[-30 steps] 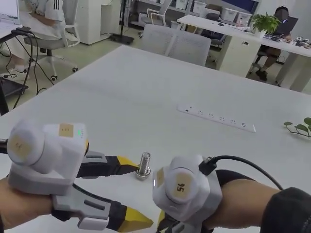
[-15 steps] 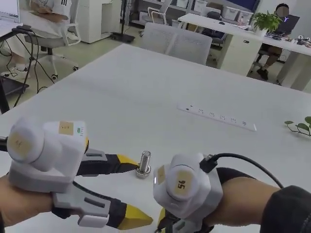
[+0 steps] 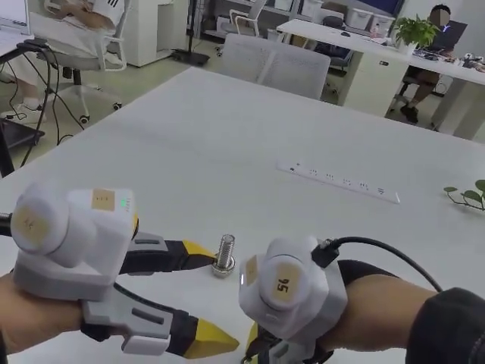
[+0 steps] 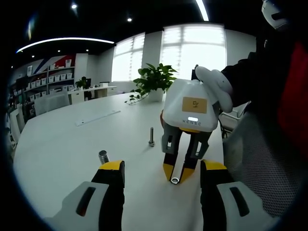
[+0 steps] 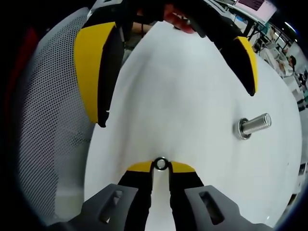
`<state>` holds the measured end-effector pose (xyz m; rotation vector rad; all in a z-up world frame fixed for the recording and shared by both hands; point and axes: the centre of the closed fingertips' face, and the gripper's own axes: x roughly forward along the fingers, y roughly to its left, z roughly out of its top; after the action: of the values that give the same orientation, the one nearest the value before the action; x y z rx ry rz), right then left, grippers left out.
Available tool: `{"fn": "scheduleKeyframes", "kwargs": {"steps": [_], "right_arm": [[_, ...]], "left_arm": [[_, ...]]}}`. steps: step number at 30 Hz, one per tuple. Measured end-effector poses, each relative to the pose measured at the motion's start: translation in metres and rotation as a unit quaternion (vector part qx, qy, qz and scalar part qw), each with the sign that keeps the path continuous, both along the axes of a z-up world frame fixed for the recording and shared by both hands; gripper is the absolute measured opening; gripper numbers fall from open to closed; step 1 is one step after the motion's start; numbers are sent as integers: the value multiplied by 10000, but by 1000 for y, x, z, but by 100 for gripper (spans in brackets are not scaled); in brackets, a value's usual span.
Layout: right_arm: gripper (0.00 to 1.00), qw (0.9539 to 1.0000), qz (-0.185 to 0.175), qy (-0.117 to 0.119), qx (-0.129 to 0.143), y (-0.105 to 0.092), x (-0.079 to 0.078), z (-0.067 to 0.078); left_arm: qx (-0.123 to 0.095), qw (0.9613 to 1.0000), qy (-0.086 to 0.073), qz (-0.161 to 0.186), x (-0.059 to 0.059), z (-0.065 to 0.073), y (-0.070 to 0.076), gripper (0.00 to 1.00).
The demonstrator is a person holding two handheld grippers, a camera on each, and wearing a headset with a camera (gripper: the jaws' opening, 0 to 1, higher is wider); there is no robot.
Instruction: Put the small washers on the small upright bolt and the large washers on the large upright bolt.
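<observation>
As your right gripper [image 5: 161, 168] pinches the small silver washer [image 5: 161, 163] by its rim, tilting may drop it before the thin steel bolt [image 4: 151, 137]; left gripper [image 3: 215, 299] stands spread.

Head view bright, even, soft shadows on table [image 3: 227, 136]. Left gripper view: windows [image 4: 192, 48] blown out, ceiling dark. Fisheye warps edges; large bolt [image 5: 252, 126] glints.

Left gripper [image 3: 217, 302] holds its jaws wide apart, facing the right gripper [image 4: 177, 172], whose jaws pinch a washer [image 5: 161, 163].
</observation>
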<state>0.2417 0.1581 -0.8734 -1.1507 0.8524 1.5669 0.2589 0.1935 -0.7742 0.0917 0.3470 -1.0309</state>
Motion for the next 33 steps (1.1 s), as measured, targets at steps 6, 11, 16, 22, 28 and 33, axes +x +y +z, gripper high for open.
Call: {"fn": "scheduleKeyframes", "kwargs": {"steps": [6, 11, 16, 22, 28, 33], "right_arm": [[13, 10000, -14, -12, 6, 0, 0, 0], [13, 10000, -63, -24, -6, -2, 1, 0], [13, 9999, -115, -52, -53, -9, 4, 0], [13, 9997, -206, -54, -72, -16, 7, 0], [13, 9994, -328, -48, -140, -28, 10, 1], [13, 9989, -433, -41, -193, -37, 11, 1]], "left_arm": [[11, 10000, 12, -6, 0, -1, 0, 63], [26, 10000, 23, -6, 0, -1, 0, 63], [47, 10000, 35, -26, 0, -2, -1, 63], [65, 10000, 46, -48, -2, -2, -3, 63], [74, 9999, 47, -61, -2, -2, -4, 63], [78, 9999, 41, -70, -3, -2, -5, 62]]}}
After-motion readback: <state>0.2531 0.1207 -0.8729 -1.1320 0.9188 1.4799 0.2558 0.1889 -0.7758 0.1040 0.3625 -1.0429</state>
